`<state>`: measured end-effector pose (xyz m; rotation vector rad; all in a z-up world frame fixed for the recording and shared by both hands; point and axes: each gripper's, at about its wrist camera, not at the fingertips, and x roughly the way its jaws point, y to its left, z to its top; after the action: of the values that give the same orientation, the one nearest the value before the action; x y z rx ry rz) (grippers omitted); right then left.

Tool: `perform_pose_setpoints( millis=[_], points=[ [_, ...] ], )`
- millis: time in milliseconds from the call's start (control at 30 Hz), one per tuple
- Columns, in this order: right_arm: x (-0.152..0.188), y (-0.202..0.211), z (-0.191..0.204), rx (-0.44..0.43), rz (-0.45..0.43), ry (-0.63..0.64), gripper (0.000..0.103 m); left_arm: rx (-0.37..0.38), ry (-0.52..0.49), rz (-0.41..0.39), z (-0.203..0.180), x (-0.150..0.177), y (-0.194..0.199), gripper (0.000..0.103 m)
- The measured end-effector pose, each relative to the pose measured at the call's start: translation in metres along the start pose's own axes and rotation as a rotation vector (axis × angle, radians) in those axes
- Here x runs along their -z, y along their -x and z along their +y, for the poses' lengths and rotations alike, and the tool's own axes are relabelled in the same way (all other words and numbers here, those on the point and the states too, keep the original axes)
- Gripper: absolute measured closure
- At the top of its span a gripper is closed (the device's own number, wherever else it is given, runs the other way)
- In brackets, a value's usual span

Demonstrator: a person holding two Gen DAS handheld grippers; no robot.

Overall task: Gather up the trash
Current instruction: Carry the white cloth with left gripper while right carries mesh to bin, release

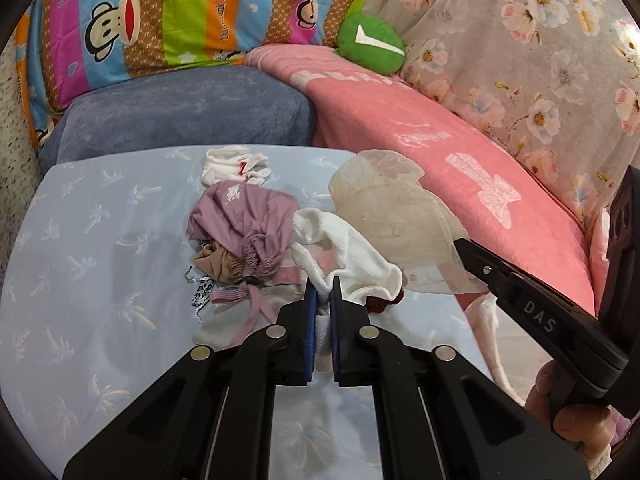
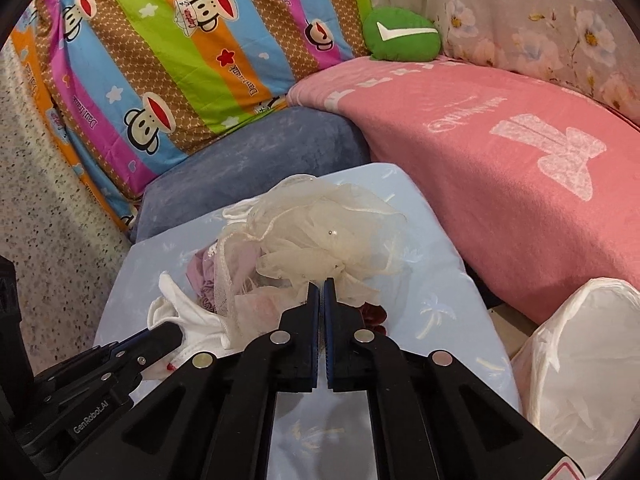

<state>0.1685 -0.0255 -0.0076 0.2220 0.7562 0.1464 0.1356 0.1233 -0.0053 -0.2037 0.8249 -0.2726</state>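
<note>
A heap of small cloth pieces lies on a pale blue palm-print surface (image 1: 92,248). My left gripper (image 1: 325,286) is shut on a white fleecy cloth (image 1: 352,252), pinched between its blue pads and lifted a little. In the right wrist view the same gripper (image 2: 178,330) holds that white cloth (image 2: 172,312) at lower left. My right gripper (image 2: 322,286) is shut on a cream gauzy net piece (image 2: 320,232), which bunches up above the fingers. From the left wrist view, the right gripper (image 1: 459,242) comes in from the right with the net piece (image 1: 392,208) at its tip.
A mauve cloth (image 1: 244,220), a brown piece (image 1: 216,264) and a white sock (image 1: 232,166) remain in the heap. A white plastic bag (image 2: 580,360) stands open at the right. Behind are a blue cushion (image 1: 188,116), a pink blanket (image 1: 460,168) and striped bedding (image 1: 160,12).
</note>
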Motion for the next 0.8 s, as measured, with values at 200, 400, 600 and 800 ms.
perform_pose_setpoints(
  millis=[200, 400, 600, 800],
  points=[
    [-0.012, 0.059, -0.021, 0.021, -0.104, -0.018, 0.101, 0.026, -0.035, -0.038, -0.028, -0.002, 0.018, 0.097],
    [-0.018, 0.115, -0.044, 0.046, -0.189, -0.035, 0.101, 0.062, -0.082, -0.063, -0.062, 0.001, 0.031, 0.097],
    [-0.011, 0.161, -0.075, 0.088, -0.245, -0.063, 0.101, 0.112, -0.134, -0.07, -0.102, 0.009, 0.037, 0.097],
    [0.003, 0.19, -0.115, 0.131, -0.259, -0.117, 0.101, 0.168, -0.183, -0.045, -0.143, 0.02, 0.031, 0.097]
  ],
)
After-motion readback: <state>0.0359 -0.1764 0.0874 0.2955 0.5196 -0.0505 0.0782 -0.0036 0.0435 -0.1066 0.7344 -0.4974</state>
